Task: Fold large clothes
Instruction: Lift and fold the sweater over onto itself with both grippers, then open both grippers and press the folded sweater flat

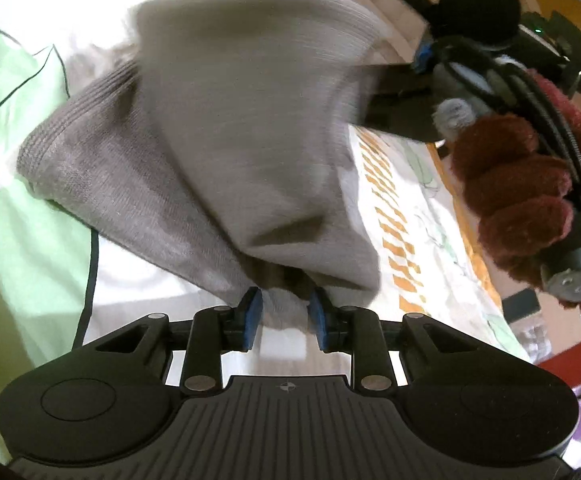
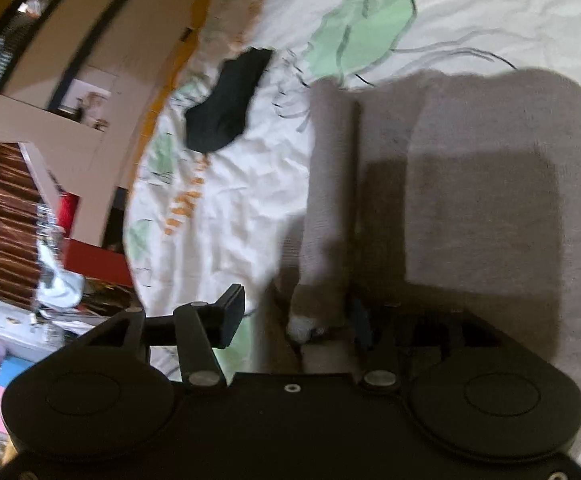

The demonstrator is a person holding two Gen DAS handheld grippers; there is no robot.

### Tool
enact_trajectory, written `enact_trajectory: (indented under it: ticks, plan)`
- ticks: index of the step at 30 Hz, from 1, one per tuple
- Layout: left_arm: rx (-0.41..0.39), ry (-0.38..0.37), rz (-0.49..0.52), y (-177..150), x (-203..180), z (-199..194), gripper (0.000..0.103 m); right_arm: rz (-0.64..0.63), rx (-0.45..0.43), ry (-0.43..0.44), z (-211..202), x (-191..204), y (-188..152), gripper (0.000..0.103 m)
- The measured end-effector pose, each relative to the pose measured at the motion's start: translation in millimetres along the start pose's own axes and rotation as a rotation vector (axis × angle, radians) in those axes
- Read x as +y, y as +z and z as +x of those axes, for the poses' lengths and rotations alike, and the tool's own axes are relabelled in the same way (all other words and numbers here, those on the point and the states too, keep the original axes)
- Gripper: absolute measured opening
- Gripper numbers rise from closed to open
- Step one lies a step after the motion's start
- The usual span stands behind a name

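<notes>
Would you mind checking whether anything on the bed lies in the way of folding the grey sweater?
Nothing visible does. The sweater lies on bare sheet; the left gripper already grips its edge, and the right gripper has fabric between its open jaws. A black garment lies well off to the side.

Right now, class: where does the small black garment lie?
In the right wrist view the black garment lies upper left on the leaf-print sheet, left of the grey sweater.

Grey knit sweater (image 1: 226,128), partly folded, on bedsheet (image 1: 30,220)
</notes>
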State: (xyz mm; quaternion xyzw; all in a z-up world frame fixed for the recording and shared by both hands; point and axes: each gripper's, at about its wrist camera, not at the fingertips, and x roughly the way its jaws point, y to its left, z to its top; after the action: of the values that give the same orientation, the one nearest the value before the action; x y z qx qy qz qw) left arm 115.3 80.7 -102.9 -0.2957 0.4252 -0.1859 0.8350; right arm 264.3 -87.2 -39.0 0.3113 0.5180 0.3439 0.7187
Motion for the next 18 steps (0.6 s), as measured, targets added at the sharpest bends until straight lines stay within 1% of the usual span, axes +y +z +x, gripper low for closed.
enact_trajectory:
  ticks: [2, 4, 7, 9, 11, 12, 13, 15, 18]
  plan:
    - [0.015, -0.01, 0.028, -1, -7, -4, 0.027, -0.022, -0.024, 0.043, -15, 4, 0, 0.062]
    - [0.031, -0.023, 0.072, -2, -14, -9, 0.027, -0.042, -0.059, 0.068, -35, 6, -2, 0.063]
    - [0.048, -0.043, 0.154, -5, -18, -14, 0.027, -0.069, -0.118, 0.062, -64, 3, -5, 0.063]
    - [0.043, -0.053, 0.211, 1, -24, -20, 0.027, -0.106, -0.163, 0.017, -83, -2, -9, 0.063]
    - [0.015, -0.053, 0.264, 9, -32, -29, 0.027, -0.163, -0.201, -0.058, -96, -3, -18, 0.062]
    - [-0.007, -0.049, 0.287, 16, -36, -33, 0.028, -0.199, -0.213, -0.102, -101, -4, -24, 0.057]
    - [-0.033, -0.045, 0.302, 22, -38, -38, 0.029, -0.235, -0.223, -0.143, -105, -3, -30, 0.049]
    - [-0.088, -0.023, 0.321, 37, -37, -42, 0.039, -0.309, -0.243, -0.23, -111, -3, -44, 0.041]
    - [-0.134, 0.053, 0.321, 57, -28, -36, 0.041, -0.375, -0.262, -0.295, -113, -3, -66, 0.038]
